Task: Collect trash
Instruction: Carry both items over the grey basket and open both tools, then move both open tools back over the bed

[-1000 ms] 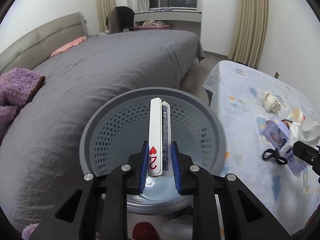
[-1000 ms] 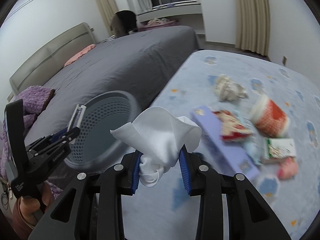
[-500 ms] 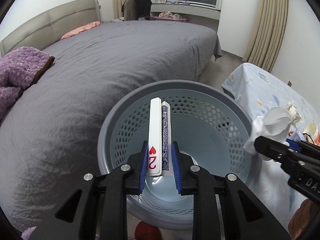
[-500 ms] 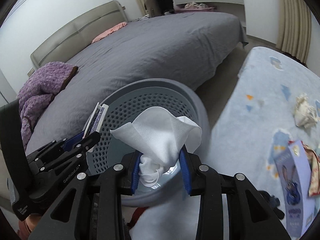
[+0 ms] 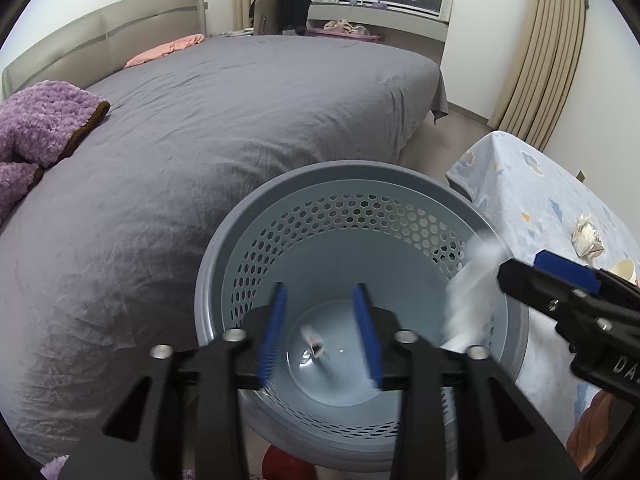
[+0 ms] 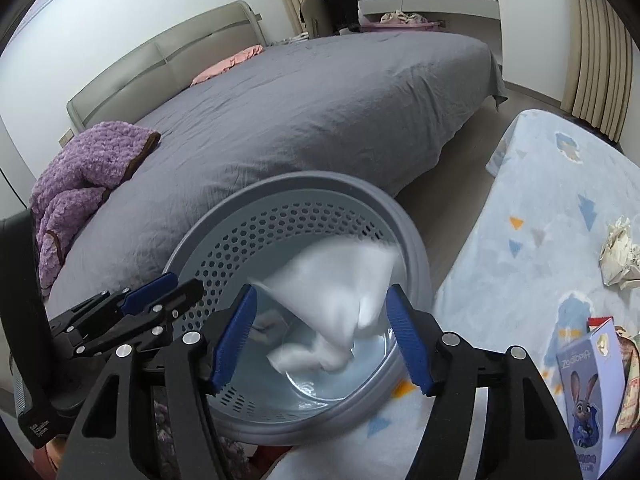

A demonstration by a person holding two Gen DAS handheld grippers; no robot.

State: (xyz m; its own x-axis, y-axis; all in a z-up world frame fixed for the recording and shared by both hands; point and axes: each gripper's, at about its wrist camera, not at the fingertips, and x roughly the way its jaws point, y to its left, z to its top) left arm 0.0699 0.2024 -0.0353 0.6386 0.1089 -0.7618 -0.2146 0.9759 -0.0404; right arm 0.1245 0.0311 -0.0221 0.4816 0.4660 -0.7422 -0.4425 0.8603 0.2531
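Big grey bed (image 5: 224,128) fills the far left of the room, purple blanket (image 5: 36,120) on it, curtains (image 5: 548,52) far right. On the right sits the surface (image 6: 532,216) in a pale blue cloth, with a crumpled wad (image 6: 620,256) and a rabbit box (image 6: 588,388) on it, so I'd guess there's plenty left to collect.

Between bed and surface is the bin (image 5: 240,240), right under both tools. The tissue (image 6: 332,300) is blurred between the right gripper (image 6: 324,336) jaws, which are spread wide and not pinching it; it looks mid-drop into the bin. Left gripper (image 5: 320,328) jaws are spread too, holding nothing, with a small blurred scrap (image 5: 314,344) down by the bin's bottom.

To do this bit well, I'd keep both tools over the middle of the opening until everything lands, since light tissue drifts and could catch the rim.
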